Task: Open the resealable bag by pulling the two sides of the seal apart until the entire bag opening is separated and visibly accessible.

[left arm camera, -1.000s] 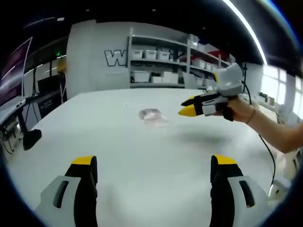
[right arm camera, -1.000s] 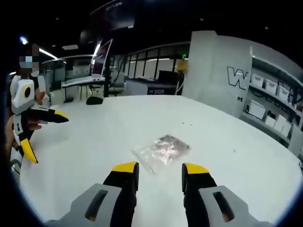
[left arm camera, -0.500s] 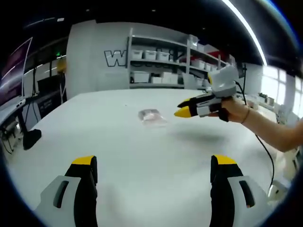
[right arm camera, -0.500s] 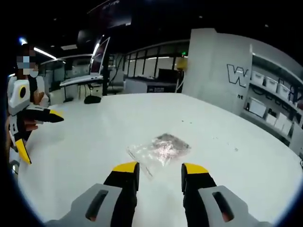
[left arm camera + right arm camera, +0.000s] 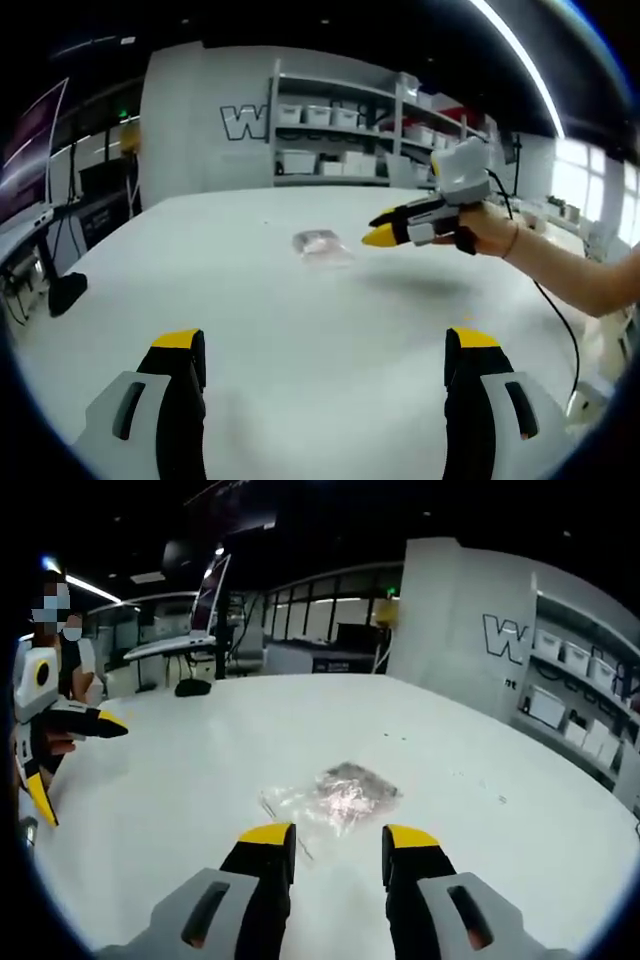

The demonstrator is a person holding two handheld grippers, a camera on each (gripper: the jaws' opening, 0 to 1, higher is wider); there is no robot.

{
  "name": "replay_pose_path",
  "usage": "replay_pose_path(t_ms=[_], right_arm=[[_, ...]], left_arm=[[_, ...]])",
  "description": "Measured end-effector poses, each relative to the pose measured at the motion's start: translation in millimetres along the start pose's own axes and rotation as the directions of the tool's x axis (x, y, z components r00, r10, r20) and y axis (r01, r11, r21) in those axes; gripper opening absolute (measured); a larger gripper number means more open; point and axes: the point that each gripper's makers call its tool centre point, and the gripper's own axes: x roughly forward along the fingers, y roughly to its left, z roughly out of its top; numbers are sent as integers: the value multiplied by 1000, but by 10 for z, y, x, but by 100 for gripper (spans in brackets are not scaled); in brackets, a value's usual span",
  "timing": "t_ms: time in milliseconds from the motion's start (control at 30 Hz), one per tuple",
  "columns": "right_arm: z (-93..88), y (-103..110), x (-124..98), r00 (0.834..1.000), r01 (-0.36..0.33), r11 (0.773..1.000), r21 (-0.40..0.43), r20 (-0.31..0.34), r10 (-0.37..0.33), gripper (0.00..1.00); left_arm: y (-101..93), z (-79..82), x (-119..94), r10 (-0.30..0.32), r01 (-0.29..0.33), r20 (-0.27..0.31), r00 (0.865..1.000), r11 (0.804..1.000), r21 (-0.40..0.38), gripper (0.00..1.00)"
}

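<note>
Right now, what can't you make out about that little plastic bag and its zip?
- Bag seal, right gripper view: clear and glary, so shut or open is unclear.
- Bag, left gripper view: too small and far to see its seal.
- Bag contents, both views: blurred speckle, not identifiable.
- Bag's near edge, right gripper view: partly behind the right gripper.

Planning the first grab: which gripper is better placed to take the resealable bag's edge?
Right. The right gripper hangs open just short of the resealable bag; the left gripper is open too, but much farther from it.
</note>
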Motion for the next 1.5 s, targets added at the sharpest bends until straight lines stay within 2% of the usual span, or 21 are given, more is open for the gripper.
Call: replay_pose_path(t_ms=[567,1067,1500], right_arm=[[-39,-47,170,1000,-1,1000,-7,-21,1,31],[-52,-15,359,999,-32,999,0,-34,32,31],[-106,-72,438,998,-20,1000,-13,-60,20,26]], left_arm=[[-6,22,44,-12,12,18,1000,1000,-15,100],[15,25,74,-14,15,20,1000,1000,-22,100],[28,20,89,-16,16,21,1000,999,-28,100]])
